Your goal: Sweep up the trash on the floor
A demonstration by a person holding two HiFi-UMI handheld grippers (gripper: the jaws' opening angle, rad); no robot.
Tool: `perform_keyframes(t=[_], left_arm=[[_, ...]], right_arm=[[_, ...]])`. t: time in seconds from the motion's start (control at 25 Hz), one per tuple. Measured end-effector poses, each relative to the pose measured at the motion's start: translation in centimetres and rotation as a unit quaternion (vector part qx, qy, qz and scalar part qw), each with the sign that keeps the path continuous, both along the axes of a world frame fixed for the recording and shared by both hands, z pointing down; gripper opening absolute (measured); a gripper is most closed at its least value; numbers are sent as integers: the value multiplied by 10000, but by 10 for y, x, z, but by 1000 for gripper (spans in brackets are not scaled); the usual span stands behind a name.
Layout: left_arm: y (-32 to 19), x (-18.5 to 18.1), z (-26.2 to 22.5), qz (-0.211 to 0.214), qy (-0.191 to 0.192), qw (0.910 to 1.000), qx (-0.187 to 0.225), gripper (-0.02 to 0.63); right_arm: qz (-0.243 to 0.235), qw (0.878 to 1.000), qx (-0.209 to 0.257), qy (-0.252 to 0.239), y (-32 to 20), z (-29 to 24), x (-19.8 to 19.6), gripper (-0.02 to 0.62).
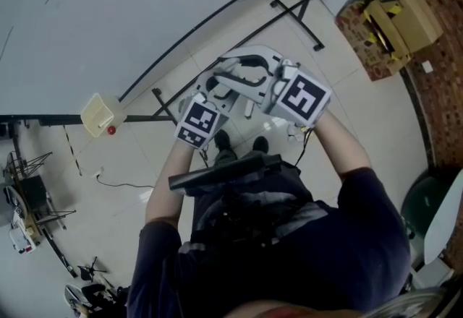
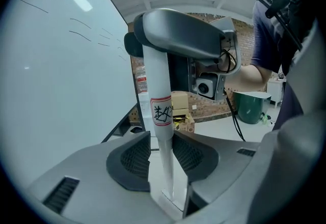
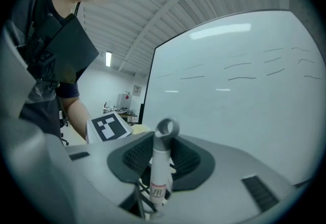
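1. trash shows for certain in no view; a small red thing [image 1: 111,130] on the floor [image 1: 347,107] at nine o'clock, beside a beige box [image 1: 98,114], may be it.
2. the person holds both tools upright and close before the chest. it looks like a carrying pose, with no sweeping under way.
3. the right gripper [image 3: 162,156] is clenched on a ring pole [image 3: 159,169], likely the broom's. it grips just under the ring, so the long end hangs below.
4. the left gripper [image 2: 162,146] has a grip pole [image 2: 157,80], likely the dustpan's, between its jaws. a gap shows at one pad, so the jaws look slack, cradling the pole rather than clamping it.
5. the floor is pale, glossy tile; hard and smooth, it should let light scraps slide ahead of a broom.
6. a whiteboard [image 1: 108,6] on a black stand fills ten o'clock. cardboard boxes [image 1: 401,16] sit against brick at two o'clock, and a green bin [image 1: 427,201] stands at four o'clock.
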State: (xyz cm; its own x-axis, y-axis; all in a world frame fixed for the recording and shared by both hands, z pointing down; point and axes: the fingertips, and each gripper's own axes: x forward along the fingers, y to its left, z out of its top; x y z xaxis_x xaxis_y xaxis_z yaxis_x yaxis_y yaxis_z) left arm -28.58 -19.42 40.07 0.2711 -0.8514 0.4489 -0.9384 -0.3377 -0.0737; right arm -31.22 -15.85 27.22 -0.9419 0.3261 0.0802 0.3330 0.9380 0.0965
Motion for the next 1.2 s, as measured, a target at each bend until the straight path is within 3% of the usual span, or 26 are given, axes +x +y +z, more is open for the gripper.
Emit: perform_keyframes(t=[0.32, 0.8, 1.0, 1.2], left_arm=[[2, -6, 26, 502, 132, 9986, -39, 124], [-6, -68, 67, 963, 697, 9929, -28, 80], [-2, -97, 92, 733, 1042, 9908, -464, 86], [-12, -118, 117, 483, 1075, 9903, -735, 86]], right_arm=[[183, 9988, 227, 391, 1, 14, -18, 117], [865, 9858, 546, 1335, -3, 62, -92, 117], [832, 9807, 574, 1673, 6, 89, -120, 117], [791, 9794, 354, 1821, -10, 112, -141, 117]])
